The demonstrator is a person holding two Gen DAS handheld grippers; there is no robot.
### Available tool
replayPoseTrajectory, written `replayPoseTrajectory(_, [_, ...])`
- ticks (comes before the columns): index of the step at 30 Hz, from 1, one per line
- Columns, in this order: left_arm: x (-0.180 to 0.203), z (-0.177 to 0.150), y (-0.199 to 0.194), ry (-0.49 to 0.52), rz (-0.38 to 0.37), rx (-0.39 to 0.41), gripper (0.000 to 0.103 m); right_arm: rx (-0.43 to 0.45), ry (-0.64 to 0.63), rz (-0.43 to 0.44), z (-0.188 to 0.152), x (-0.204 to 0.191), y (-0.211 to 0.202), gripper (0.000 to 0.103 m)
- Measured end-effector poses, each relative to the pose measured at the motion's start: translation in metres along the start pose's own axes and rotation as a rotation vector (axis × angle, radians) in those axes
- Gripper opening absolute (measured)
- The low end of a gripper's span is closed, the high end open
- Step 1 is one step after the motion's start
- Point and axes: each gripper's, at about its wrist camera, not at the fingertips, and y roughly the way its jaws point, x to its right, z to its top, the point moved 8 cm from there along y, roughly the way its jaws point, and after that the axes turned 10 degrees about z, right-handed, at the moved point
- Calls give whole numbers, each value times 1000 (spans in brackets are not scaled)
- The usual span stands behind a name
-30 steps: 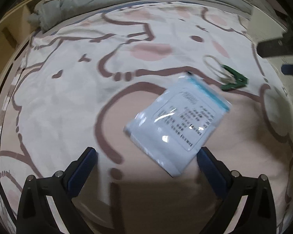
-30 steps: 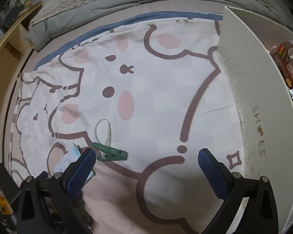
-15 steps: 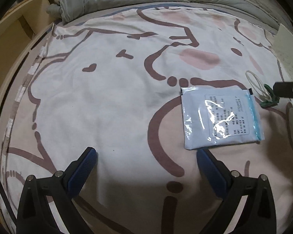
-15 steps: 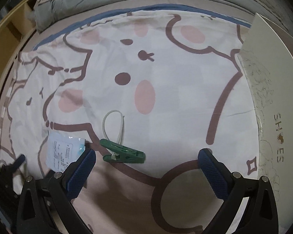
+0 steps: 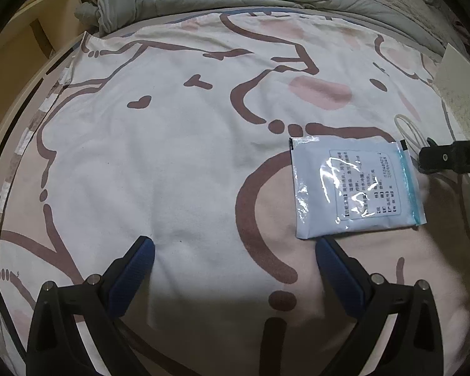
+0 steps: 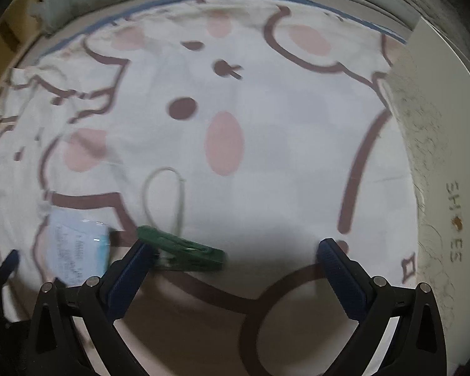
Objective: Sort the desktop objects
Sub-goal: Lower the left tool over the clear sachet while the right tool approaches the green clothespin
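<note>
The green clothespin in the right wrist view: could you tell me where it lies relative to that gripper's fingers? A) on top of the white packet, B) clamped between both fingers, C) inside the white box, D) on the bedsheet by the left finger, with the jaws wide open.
D: the green clothespin lies on the bedsheet beside the left finger of the right gripper, whose jaws stand wide open around nothing.

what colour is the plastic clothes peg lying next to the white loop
Dark green plastic clothes peg; it shows best in the right wrist view.
</note>
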Motion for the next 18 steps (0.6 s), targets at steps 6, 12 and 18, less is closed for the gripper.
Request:
replayPoseTrajectory(6, [1, 2, -2, 10, -8, -36, 103, 11, 14, -50, 1, 20, -4, 103])
replayPoseTrajectory(12, [27, 20, -30, 115, -33, 46, 103, -18, 81, -18, -1, 41, -4, 103])
replayPoseTrajectory(18, [63, 35, -42, 124, -126, 43, 103, -22, 84, 6, -4, 45, -4, 103])
